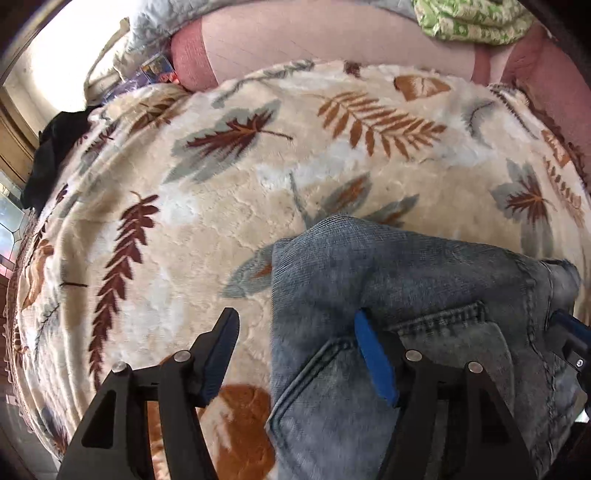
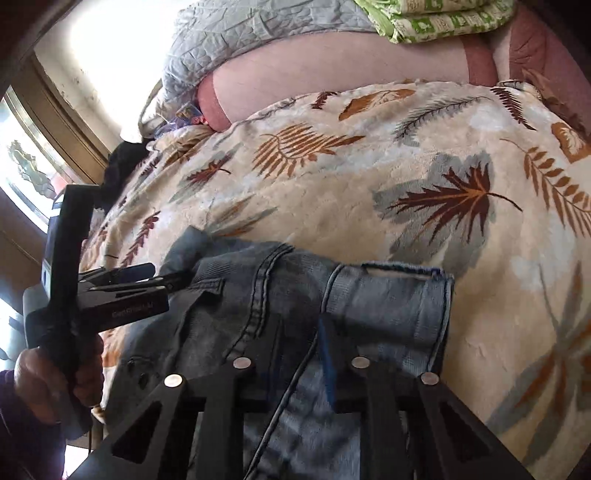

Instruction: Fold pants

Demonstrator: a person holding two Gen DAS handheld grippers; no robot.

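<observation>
Left gripper (image 1: 295,354), black frame w/ blue pads, stands released: jaws wide apart, left finger over bare blanket, right finger (image 1: 375,363) resting on the denim by a back pocket, nothing pinched. Right gripper (image 2: 295,354), same build, looks clenched on a fold of the faded blue denim pants (image 2: 295,295); jaws narrow w/ cloth bunched between them, though pad contact itself is partly hidden by fabric. The pants lie near edge of the cream plush blanket w/ brown and grey leaf print (image 2: 369,177), waistband and hem stacked at the far side of the bundle, so prob already doubled over once. To do this step well, imo: keep the right grip firm on all layers, not just the top one; bring the left jaws fully over the denim edge before closing, since half of them now sit off the cloth; lift both sides evenly so the seams stay lined up, then lay down flat and smooth outward. Risk: a single layer slips and the fold skews. Count: 2 grippers, 1 pair of pants, 1 blanket, 1 hand (image 2: 55,380) visible on the left gripper's handle, 1 green-and-white patterned folded cloth (image 2: 436,14) far right, 1 grey quilted cloth (image 2: 240,40) far left, 1 dark garment (image 1: 55,147) at the left edge.
</observation>
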